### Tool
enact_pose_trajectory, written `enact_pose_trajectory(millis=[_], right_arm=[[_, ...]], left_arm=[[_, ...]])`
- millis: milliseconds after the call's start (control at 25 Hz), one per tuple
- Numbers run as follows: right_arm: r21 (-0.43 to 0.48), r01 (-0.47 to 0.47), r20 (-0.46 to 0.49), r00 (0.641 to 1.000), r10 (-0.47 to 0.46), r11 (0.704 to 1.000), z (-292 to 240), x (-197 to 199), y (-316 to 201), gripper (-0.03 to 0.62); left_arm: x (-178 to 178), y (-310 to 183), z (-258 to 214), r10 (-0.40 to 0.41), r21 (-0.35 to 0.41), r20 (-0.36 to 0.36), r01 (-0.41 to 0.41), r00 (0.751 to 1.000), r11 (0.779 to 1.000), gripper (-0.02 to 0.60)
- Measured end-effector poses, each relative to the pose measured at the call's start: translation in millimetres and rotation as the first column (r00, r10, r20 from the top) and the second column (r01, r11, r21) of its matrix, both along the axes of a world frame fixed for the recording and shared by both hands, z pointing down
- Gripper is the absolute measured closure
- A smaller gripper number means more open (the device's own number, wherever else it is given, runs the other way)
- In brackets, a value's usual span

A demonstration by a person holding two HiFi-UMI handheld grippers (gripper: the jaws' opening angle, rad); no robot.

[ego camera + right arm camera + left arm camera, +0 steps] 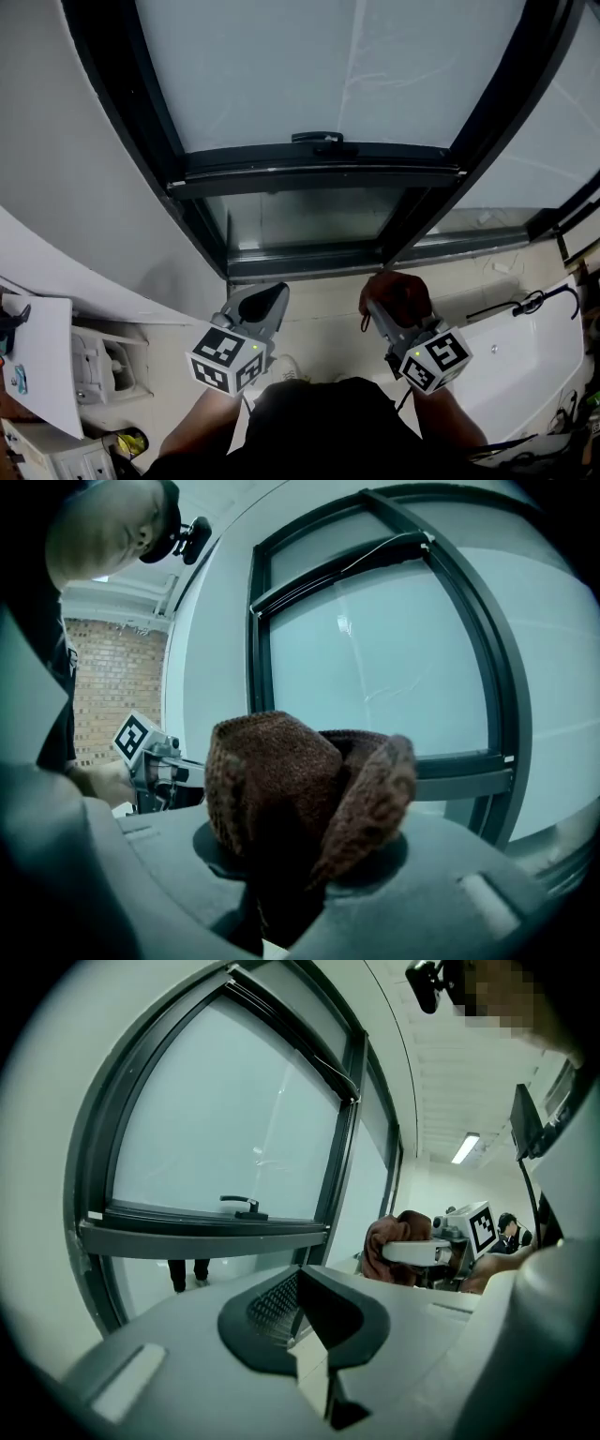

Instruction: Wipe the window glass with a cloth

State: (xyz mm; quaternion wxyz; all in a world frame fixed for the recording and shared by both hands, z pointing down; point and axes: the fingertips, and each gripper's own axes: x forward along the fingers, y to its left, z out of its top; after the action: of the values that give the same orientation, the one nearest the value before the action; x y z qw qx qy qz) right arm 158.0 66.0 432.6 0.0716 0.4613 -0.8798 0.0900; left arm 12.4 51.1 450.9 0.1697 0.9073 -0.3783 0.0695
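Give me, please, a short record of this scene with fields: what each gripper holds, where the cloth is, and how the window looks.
left gripper: jaws together, nothing between them
right gripper: shut on the cloth
cloth: brown, bunched up, held low in front of the window, not touching the glass
window glass: pale, cloudy pane set in a dark frame
handle: dark, on the lower bar of the frame
wiping: the cloth is not on the glass at this moment
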Motion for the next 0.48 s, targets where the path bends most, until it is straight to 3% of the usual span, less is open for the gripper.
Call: enact_pose_trajectory(millis=[480], right_arm=[[0.086, 0.141, 0.009, 0.99, -0.143, 0.986, -27.6, 53.3, 57.3, 0.459]], left_arm=[[71.8, 62.9, -16.0, -0.107, 0.041, -0.013, 0.108, 0.994, 0.993, 0.565]])
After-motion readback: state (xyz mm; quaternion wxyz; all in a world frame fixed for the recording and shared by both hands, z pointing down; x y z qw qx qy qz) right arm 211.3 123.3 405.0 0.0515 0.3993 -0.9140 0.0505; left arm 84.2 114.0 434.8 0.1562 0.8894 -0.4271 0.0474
